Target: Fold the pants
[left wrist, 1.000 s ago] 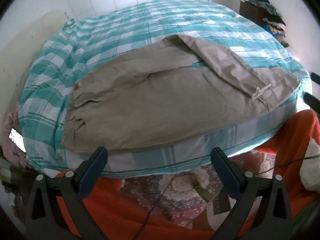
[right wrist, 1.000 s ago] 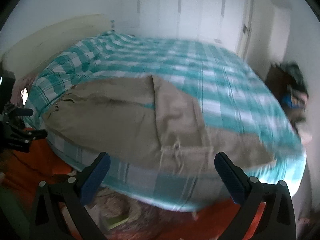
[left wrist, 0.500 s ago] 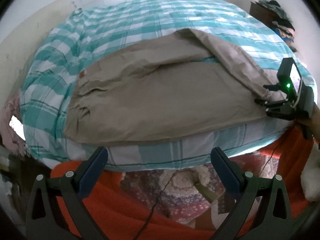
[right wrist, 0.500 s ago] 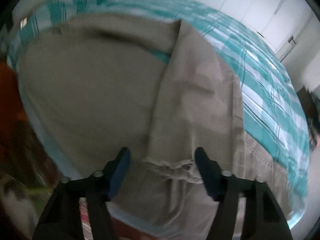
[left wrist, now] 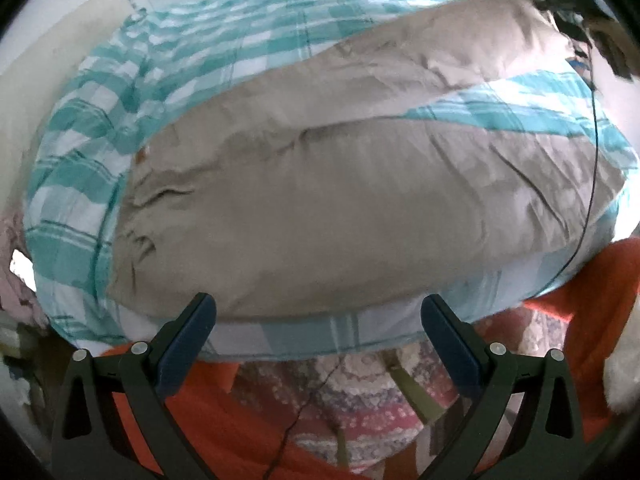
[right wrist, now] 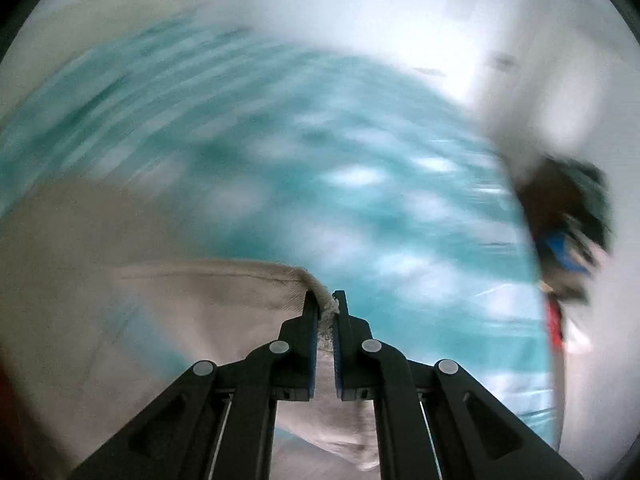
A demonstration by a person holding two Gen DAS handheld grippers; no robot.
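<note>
Beige pants [left wrist: 320, 208] lie across the near edge of a bed with a teal and white checked cover [left wrist: 200, 52]. My left gripper [left wrist: 318, 316] hangs open just off the bed's front edge, nothing between its fingers. In the left wrist view one pant leg [left wrist: 460, 48] is lifted toward the upper right, where the other gripper's dark frame [left wrist: 580, 12] shows. My right gripper [right wrist: 326, 300] is shut on the frayed hem of that pant leg [right wrist: 208, 292], holding it above the blurred bed cover [right wrist: 360, 168].
An orange blanket [left wrist: 592, 320] and a patterned rug [left wrist: 360, 400] lie on the floor below the bed edge. A thin black cable [left wrist: 592, 160] hangs across the pants at the right. Dark clutter [right wrist: 568, 216] stands beside the bed at the right.
My right gripper closed on the pant leg's hem and lifted it up and away over the bed. The left gripper moved closer to the bed edge and stays open.
</note>
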